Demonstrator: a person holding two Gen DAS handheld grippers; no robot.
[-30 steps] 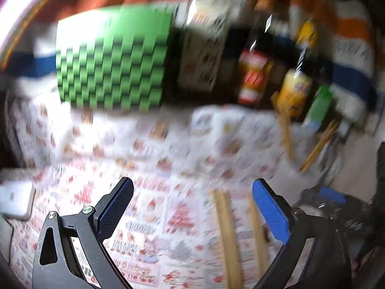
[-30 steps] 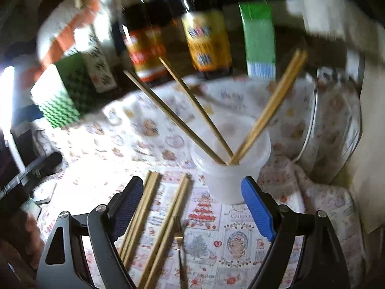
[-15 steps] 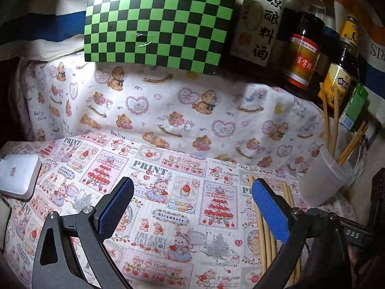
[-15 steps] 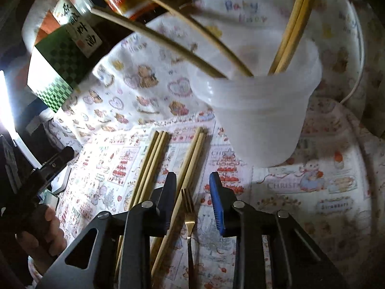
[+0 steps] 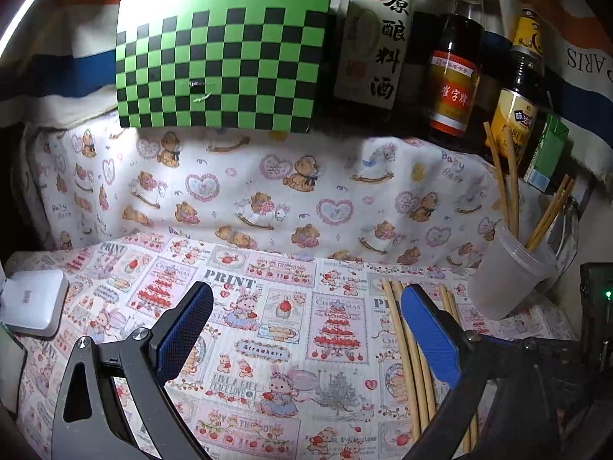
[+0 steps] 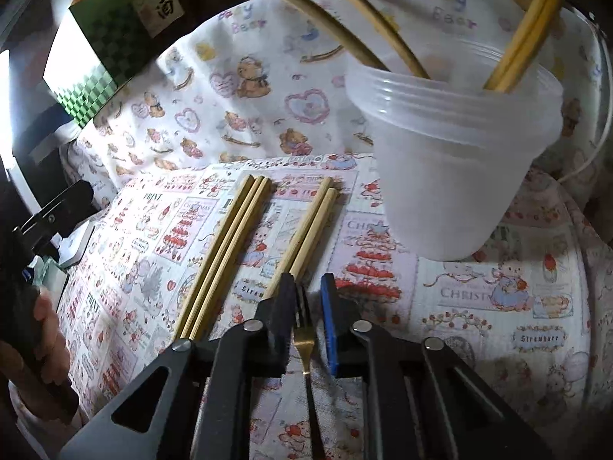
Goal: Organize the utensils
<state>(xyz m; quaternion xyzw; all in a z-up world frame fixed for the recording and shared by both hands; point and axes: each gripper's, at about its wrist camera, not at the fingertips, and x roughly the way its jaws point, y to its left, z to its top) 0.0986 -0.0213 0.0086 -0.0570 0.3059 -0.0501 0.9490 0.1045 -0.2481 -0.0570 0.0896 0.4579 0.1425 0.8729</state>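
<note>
Fingers of the right gripper [image 6: 308, 287] have just been closing around a gold fork [image 6: 304, 339].

Its prongs sit between them (touching or not, I cannot tell). It lies on the desk [image 6: 479, 299] cloth beside chopsticks [image 6: 226, 245], near the plastic cup [image 6: 452, 161]. Left gripper [image 5: 306, 306] fingers stand wide, holding nothing.

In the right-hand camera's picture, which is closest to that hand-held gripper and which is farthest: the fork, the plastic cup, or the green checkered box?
1. Fork: right between the jaws of the right hand-held gripper.
2. Plastic cup: ahead, to the right, holding chopsticks.
3. Green checkered box: far back at the upper left.
</note>
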